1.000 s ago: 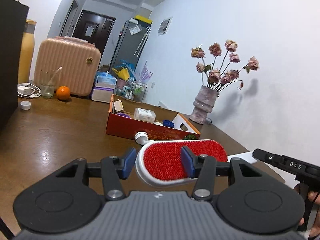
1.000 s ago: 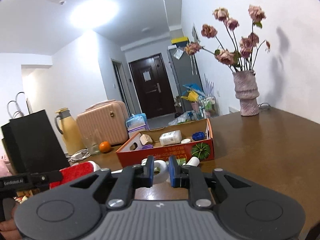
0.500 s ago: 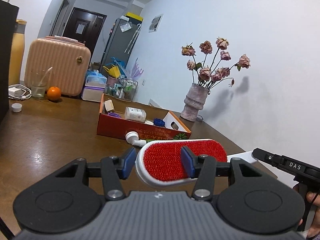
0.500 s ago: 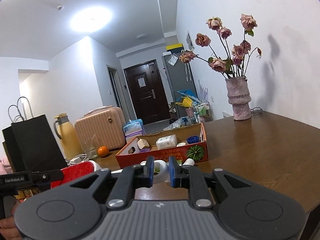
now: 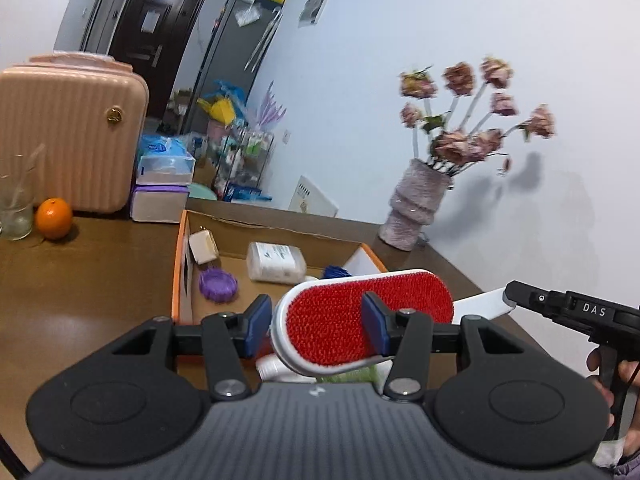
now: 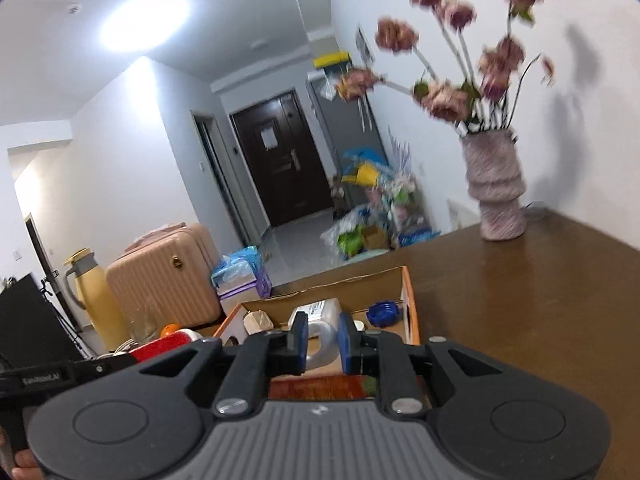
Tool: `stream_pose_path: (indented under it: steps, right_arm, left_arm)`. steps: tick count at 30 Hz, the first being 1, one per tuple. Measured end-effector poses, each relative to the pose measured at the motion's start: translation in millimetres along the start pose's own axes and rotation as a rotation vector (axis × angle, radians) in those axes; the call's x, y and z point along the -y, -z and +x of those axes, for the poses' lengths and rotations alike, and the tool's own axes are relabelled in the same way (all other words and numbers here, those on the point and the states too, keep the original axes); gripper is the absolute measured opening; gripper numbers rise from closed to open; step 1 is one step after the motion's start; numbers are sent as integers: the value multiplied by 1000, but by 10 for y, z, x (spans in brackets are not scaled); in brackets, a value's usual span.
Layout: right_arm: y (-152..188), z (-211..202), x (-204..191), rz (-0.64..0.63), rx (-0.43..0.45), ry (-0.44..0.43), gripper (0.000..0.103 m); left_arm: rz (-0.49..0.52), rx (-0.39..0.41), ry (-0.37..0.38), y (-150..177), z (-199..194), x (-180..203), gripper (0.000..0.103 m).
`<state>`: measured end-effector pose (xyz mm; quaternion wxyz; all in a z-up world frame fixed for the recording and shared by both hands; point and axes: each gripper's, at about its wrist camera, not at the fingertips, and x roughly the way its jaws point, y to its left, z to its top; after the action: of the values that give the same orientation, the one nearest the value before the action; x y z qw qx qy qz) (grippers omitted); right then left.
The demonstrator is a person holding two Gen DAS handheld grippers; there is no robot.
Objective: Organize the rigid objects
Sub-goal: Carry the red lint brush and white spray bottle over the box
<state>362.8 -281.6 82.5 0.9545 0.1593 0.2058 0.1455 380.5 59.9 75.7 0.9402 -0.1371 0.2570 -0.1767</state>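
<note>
I have the left gripper (image 5: 314,330) clamped on the red lint brush (image 5: 368,316) and the right gripper (image 6: 323,340) clamped on its white handle (image 6: 320,346), over the box (image 5: 181,272). I'd lower both level, placing it at 3 o'clock of the purple lid (image 5: 218,285).

Black tool (image 5: 316,326) frames, blue pads (image 5: 256,322), silver screws.
</note>
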Motion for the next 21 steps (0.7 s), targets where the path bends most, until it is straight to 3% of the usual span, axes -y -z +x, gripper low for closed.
stream_pose_path:
  steps: [3, 8, 14, 19, 21]
  right_arm:
    - [-235, 481, 68, 5, -75, 15, 16]
    - [-430, 1228, 306, 67, -225, 7, 16]
    - [-265, 1891, 451, 68, -405, 40, 17]
    - [-54, 2118, 481, 72, -500, 31, 17]
    - [3, 2167, 472, 61, -542, 38, 18]
  left_arm:
    - [-4, -32, -21, -281, 400, -121, 50]
    - [-81, -164, -66, -518, 1025, -416, 50]
    - [-63, -262, -124, -438, 1480, -639, 50]
    - [-113, -329, -141, -264, 1621, -868, 50]
    - [-90, -343, -136, -210, 1624, -887, 50]
